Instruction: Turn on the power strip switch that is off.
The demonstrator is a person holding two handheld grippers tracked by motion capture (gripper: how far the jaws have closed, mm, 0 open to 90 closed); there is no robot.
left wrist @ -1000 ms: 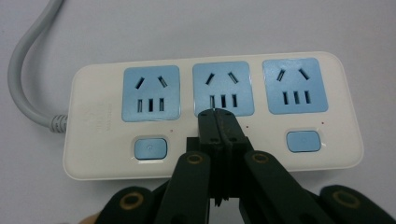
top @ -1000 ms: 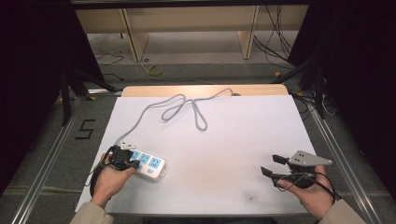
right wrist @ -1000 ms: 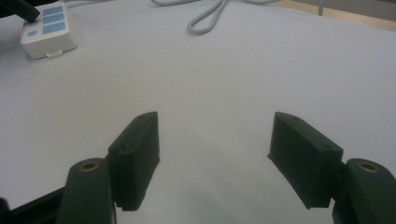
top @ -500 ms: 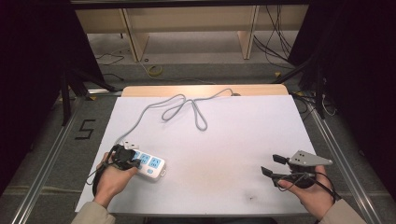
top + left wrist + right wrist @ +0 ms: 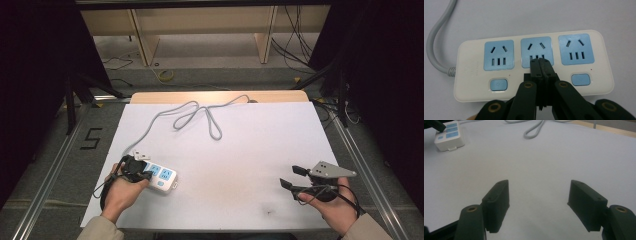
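Observation:
A white power strip (image 5: pixel 164 179) with three blue sockets lies at the table's front left, and its grey cable (image 5: pixel 200 114) loops toward the far edge. My left gripper (image 5: pixel 145 173) is shut with nothing between its jaws. In the left gripper view its tips (image 5: pixel 540 61) sit over the lower edge of the middle socket of the strip (image 5: pixel 471 82), hiding the strip's surface beneath them. Blue buttons (image 5: pixel 498 84) show under the outer sockets. My right gripper (image 5: pixel 290 176) stands open over bare table at the front right, nothing between its fingers (image 5: pixel 496 195).
A small white plug (image 5: pixel 141 155) lies just behind the strip. The cable's loops (image 5: pixel 534 130) lie at the far middle of the white table sheet (image 5: pixel 260 145). A wooden edge (image 5: pixel 220 96) runs along the back, with cables on the floor beyond.
My left gripper has crept a little to the right, onto the power strip. The strip and my right gripper have stayed put.

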